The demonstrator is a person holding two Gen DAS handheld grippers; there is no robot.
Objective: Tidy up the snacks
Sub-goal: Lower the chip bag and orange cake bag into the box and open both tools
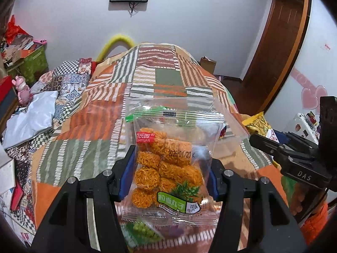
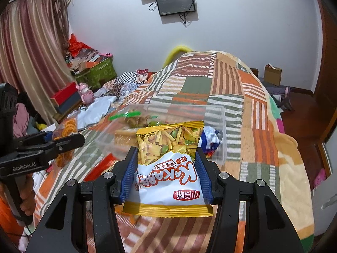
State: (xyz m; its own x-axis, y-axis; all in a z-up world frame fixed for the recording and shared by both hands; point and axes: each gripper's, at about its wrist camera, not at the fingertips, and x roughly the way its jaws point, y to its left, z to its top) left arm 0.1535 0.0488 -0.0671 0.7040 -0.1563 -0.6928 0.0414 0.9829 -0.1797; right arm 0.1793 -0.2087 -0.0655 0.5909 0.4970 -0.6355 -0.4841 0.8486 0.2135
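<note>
Left wrist view: the left gripper (image 1: 170,168) is clenched on a clear packet of orange noodle balls (image 1: 168,164), its blue pads pressing both sides of the packet. The packet is held up above the striped patchwork blanket (image 1: 164,78) on the bed, in front of a clear plastic box (image 1: 223,109) that already holds some snacks. At the right edge the right gripper (image 1: 261,141) shows side-on beside a yellow snack bag (image 1: 258,124); from here its grasp is hard to judge.

Right wrist view: the right gripper (image 2: 166,164) is closed on the yellow snack bag (image 2: 168,168), white-fronted with red lettering, held upside down just before the clear plastic box (image 2: 219,126). The left gripper (image 2: 63,143) reaches in from the left with the noodle ball packet (image 2: 67,126).
</note>
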